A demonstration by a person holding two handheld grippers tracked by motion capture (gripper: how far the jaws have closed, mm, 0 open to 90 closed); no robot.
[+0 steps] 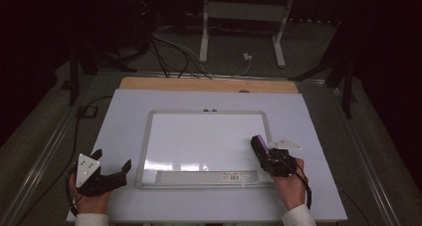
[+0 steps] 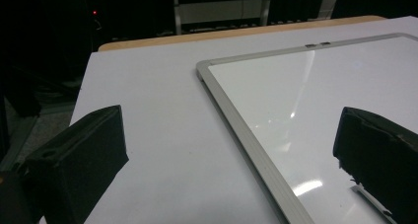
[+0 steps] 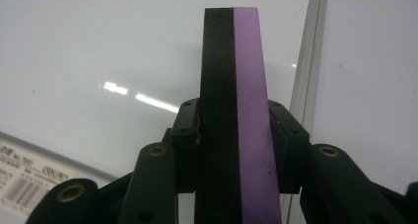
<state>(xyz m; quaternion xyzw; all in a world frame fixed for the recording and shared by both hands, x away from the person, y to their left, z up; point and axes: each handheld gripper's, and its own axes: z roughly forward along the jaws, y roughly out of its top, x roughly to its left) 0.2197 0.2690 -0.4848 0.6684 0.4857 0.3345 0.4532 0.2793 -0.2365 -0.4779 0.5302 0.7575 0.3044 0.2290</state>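
A silver-framed whiteboard point(image 1: 149, 136) lies flat in the middle of the white table; its writing surface point(image 2: 315, 86) is blank. My right gripper point(image 1: 262, 149) is over the board's lower right corner, shut on a black-and-purple eraser point(image 3: 235, 110) that stands on edge between the jaws, purple side to the right, with its far end point(image 1: 258, 142) pointing up the board. My left gripper point(image 1: 112, 161) rests at the table's lower left, beside the board's left frame point(image 2: 246, 140), jaws wide apart with nothing between them.
A grey tray strip with a barcode label point(image 1: 209, 176) runs along the board's near edge. A wooden strip point(image 1: 209, 84) borders the table's far edge. Beyond it are cables point(image 1: 174, 52) and a white stand point(image 1: 244, 17) on the dark floor.
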